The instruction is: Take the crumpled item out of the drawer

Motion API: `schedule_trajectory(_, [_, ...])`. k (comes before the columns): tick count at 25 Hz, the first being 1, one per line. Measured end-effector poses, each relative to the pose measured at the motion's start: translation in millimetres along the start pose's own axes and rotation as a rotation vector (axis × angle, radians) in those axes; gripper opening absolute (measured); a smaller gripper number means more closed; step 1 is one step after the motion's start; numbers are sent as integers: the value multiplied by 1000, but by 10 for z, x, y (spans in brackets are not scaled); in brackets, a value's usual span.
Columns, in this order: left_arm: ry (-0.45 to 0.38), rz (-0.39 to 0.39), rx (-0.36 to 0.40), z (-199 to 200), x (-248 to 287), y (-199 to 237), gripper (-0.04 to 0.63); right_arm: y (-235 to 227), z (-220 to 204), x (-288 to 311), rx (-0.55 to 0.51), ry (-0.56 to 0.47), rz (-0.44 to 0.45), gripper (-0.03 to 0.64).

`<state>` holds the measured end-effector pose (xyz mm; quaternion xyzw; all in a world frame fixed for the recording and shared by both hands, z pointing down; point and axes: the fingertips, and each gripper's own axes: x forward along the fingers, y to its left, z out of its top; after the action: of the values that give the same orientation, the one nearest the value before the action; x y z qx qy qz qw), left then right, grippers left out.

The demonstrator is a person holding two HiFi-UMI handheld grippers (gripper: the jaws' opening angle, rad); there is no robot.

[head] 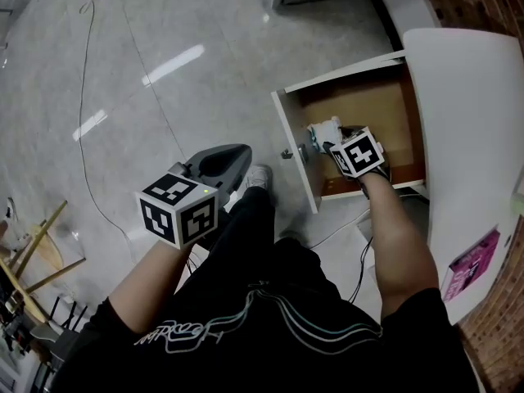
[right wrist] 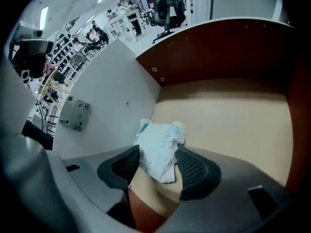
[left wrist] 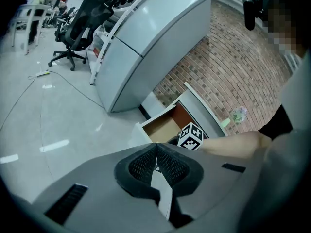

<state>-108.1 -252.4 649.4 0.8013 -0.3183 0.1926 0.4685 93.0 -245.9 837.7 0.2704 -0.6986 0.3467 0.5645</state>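
Note:
The open drawer [head: 295,137] of a white cabinet has a tan wooden bottom [right wrist: 228,115] and a white front panel [right wrist: 112,106]. A crumpled white item with pale blue print [right wrist: 159,148] sits between the pads of my right gripper [right wrist: 158,163], which is shut on it inside the drawer, close to the front panel. In the head view the crumpled item [head: 324,129] shows just beyond the right gripper [head: 332,142]. My left gripper [head: 233,160] hangs over the floor left of the drawer, jaws shut and holding nothing [left wrist: 156,155].
The white cabinet top [head: 467,137] overhangs the drawer at the right, with a pink packet [head: 473,262] on it. Cables [head: 352,260] run on the floor below the drawer. A brick wall [left wrist: 233,72] stands behind. Office chairs [left wrist: 80,23] are far off.

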Motion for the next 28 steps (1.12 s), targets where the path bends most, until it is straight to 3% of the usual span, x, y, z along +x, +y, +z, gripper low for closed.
schedule_trajectory(9, [-9,16,-21,46,-45,121,21,21,9,61,-13,18,-3,176])
schedule_trajectory(16, [-36,15,-31,120,-37,117,21,83,11,-6,43,0,14,140])
schedule_trajectory(22, [-53,20,-23,167,-87,-22,21,181,33,-274,125,-61,44,133])
schedule_trajectory(28, [-89,29,-4,239,-242,-232,21,235,155,-734,143,-172,-15,133])
